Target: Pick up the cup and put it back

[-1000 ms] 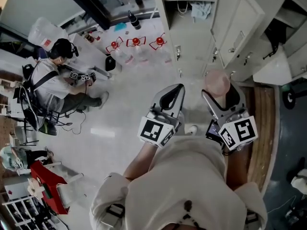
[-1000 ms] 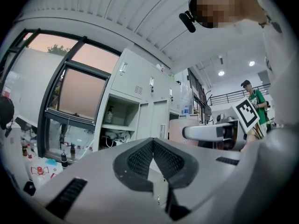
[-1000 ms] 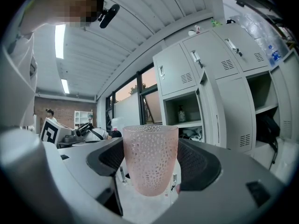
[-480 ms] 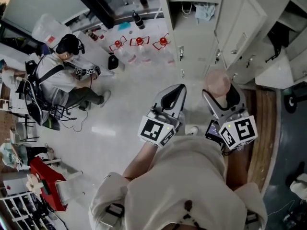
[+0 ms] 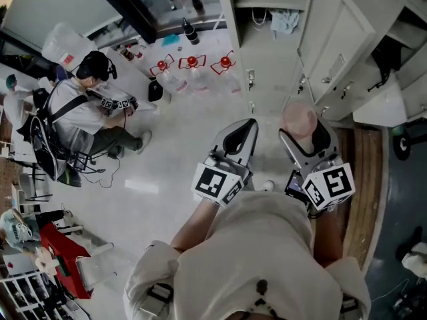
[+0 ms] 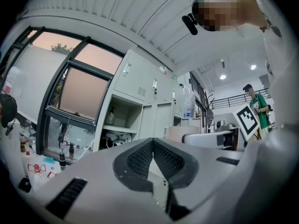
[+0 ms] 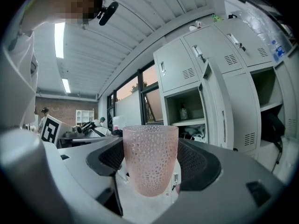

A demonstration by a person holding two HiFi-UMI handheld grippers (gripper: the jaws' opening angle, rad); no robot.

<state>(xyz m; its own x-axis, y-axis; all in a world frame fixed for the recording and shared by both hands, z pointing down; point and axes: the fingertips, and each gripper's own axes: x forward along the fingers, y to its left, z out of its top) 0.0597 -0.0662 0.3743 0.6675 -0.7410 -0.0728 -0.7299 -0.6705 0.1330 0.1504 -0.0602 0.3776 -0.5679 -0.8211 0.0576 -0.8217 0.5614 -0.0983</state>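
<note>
A pink dimpled cup (image 7: pixel 150 158) stands upright between the jaws of my right gripper (image 7: pixel 152 164), which is shut on it. In the head view the cup (image 5: pixel 298 119) shows at the tip of the right gripper (image 5: pixel 303 133), held in the air in front of grey lockers. My left gripper (image 5: pixel 241 136) is beside it on the left, shut with nothing in it; its tips (image 6: pixel 152 146) meet in the left gripper view. Both grippers are held close to the person's body.
Grey metal lockers (image 5: pixel 337 39) stand ahead, one with an open door (image 7: pixel 216 106) and shelves holding clutter. A person (image 5: pixel 83 112) sits on the floor at the left. Bottles and red-marked items (image 5: pixel 192 62) lie by the window. A wooden strip (image 5: pixel 363 172) runs along the right.
The view has shifted slightly; both grippers and the cup keep about the same place. The seated person at the left has moved a little.
</note>
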